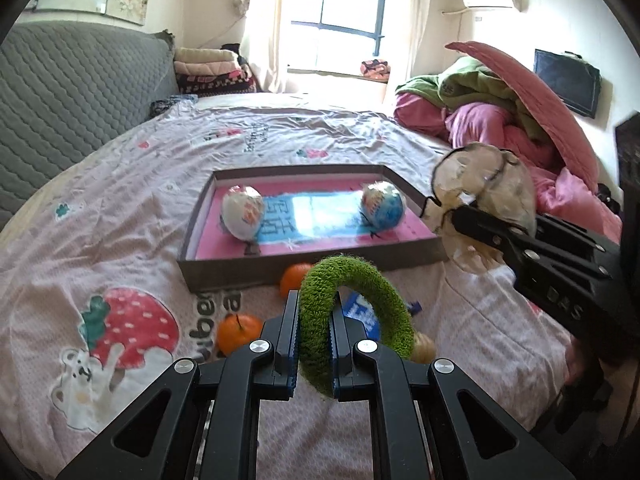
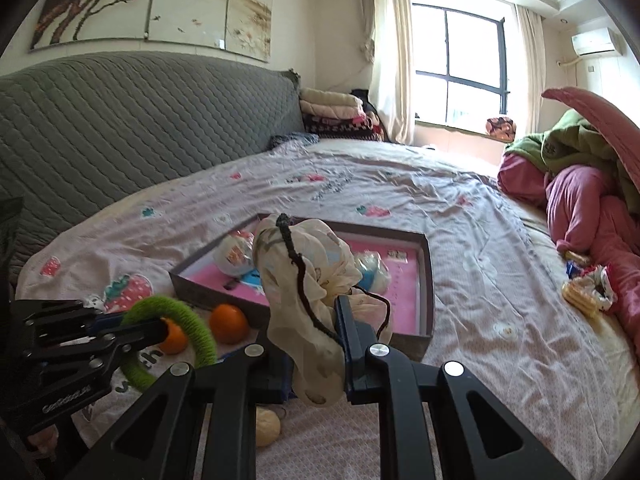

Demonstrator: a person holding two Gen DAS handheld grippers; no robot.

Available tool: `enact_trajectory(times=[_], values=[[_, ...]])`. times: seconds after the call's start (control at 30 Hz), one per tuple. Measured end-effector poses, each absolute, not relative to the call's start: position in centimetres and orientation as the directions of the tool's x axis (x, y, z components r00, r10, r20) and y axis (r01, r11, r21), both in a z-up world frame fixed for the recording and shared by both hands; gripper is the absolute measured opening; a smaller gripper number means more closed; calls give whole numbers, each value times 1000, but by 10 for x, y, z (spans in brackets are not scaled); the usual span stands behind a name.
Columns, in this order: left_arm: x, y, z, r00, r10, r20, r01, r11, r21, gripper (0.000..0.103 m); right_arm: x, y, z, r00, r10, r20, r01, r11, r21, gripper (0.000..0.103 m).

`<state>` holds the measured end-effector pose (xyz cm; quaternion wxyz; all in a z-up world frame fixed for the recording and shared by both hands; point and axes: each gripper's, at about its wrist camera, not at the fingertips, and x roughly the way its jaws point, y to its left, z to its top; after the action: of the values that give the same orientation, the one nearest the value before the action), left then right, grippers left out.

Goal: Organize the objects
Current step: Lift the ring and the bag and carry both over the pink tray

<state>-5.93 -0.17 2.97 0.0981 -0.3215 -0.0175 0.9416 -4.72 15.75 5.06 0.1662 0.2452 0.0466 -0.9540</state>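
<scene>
My left gripper (image 1: 315, 304) is shut on a green fuzzy ring (image 1: 360, 300), held above the bedsheet. My right gripper (image 2: 316, 320) is shut on a cream cloth pouch (image 2: 316, 276) with a black drawstring, also lifted. The left wrist view shows that pouch (image 1: 484, 188) at the right, above the box's right corner. Ahead lies a shallow grey box (image 1: 304, 268) with a pink lining. It holds a white wrapped ball (image 1: 242, 212) and a blue wrapped ball (image 1: 382, 204). Two oranges (image 1: 294, 276) (image 1: 236, 332) lie in front of the box.
A small cream ball (image 2: 267, 424) and a blue packet (image 1: 364, 312) lie on the sheet under the grippers. Piled pink and green bedding (image 1: 500, 120) fills the right side, with small items (image 2: 588, 292) beside it. A grey quilted headboard (image 1: 80, 80) stands at the left.
</scene>
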Motion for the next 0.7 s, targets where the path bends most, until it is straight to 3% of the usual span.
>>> enact_trajectory(times=[0.7], values=[[-87, -2, 39, -775, 141, -616, -128, -990, -65, 11, -45, 155, 71, -857, -339, -387, 361, -932, 17, 19]])
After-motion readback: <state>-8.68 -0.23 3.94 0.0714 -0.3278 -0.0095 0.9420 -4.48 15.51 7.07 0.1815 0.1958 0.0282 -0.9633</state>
